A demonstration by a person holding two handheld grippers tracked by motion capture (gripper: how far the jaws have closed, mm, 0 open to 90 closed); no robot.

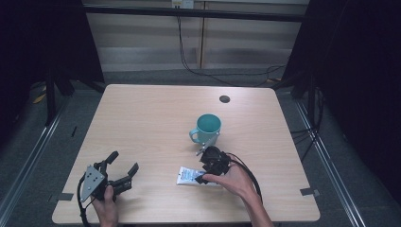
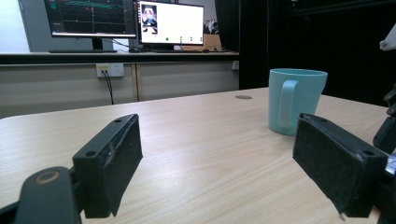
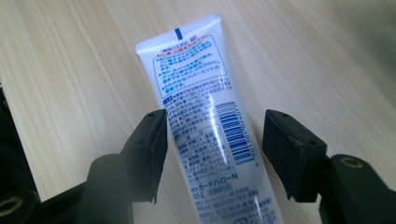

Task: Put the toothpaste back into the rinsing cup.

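Lying flat on table (image 1: 142,123) between open right gripper (image 3: 212,149) jaws, untouched: white tube (image 3: 205,121); left gripper (image 2: 215,172) open, empty; teal mug (image 1: 207,127) near.

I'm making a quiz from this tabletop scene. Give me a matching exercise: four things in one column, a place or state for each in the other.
1. mug
2. tube
3. left hand-held gripper
4. right hand-held gripper

a. lying flat on the table
b. jaws either side of the tube, not pressing it
c. upright, teal
d. open, nothing between its jaws

Pairs: 1-c, 2-a, 3-d, 4-b
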